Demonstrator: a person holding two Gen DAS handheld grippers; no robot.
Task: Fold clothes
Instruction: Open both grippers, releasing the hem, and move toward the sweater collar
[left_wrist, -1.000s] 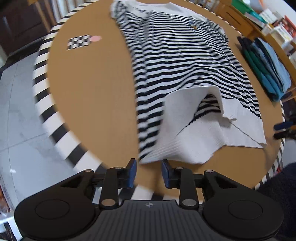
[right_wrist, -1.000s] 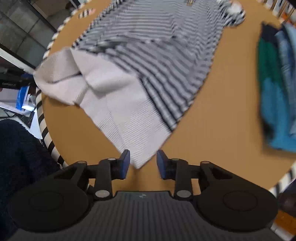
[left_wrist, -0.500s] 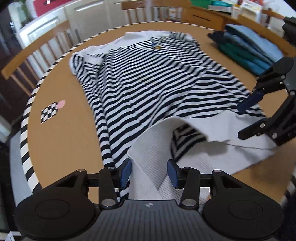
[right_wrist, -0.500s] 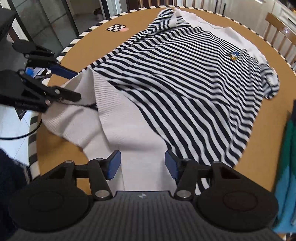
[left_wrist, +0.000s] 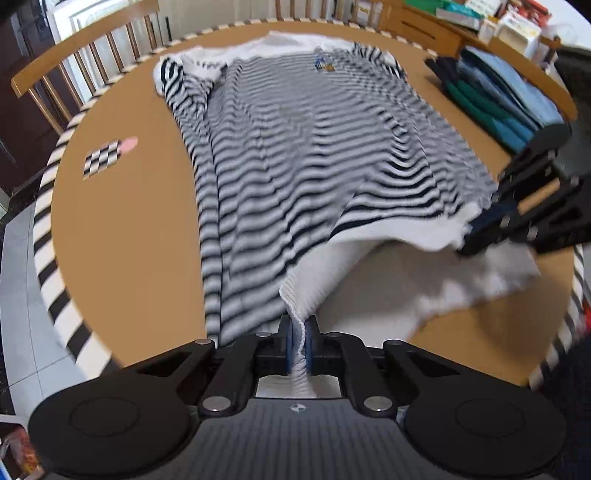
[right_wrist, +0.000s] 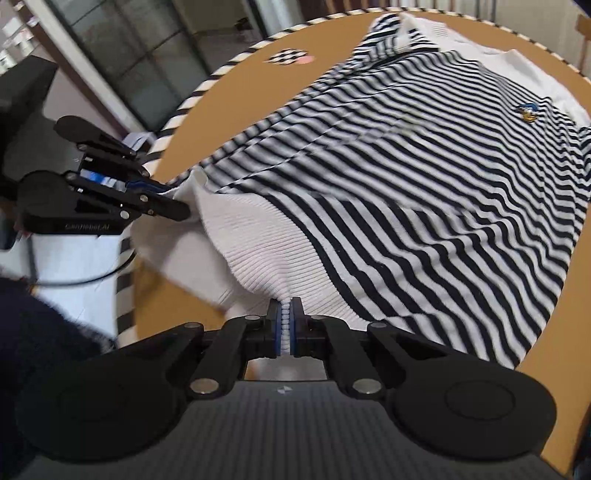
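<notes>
A black-and-white striped sweater (left_wrist: 295, 155) with a white ribbed hem (left_wrist: 369, 280) lies spread on a round brown table (left_wrist: 129, 229). My left gripper (left_wrist: 298, 345) is shut on the hem's left corner, the rib pinched between its blue pads. In the right wrist view my right gripper (right_wrist: 285, 334) is shut on the hem (right_wrist: 251, 251) at the other corner of the sweater (right_wrist: 424, 177). Each gripper shows in the other's view: the right gripper (left_wrist: 476, 236) at the right, the left gripper (right_wrist: 162, 201) at the left. The hem is lifted off the table between them.
A stack of folded blue and green clothes (left_wrist: 506, 96) lies at the table's right side. A checkered marker with a pink dot (left_wrist: 107, 157) sits at the left. The table rim (left_wrist: 48, 236) is striped black and white. Wooden chairs (left_wrist: 74, 62) stand behind.
Both grippers were open at the hem's corners; they have moved onto the hem and shut on it. The hem is now raised from the table.
</notes>
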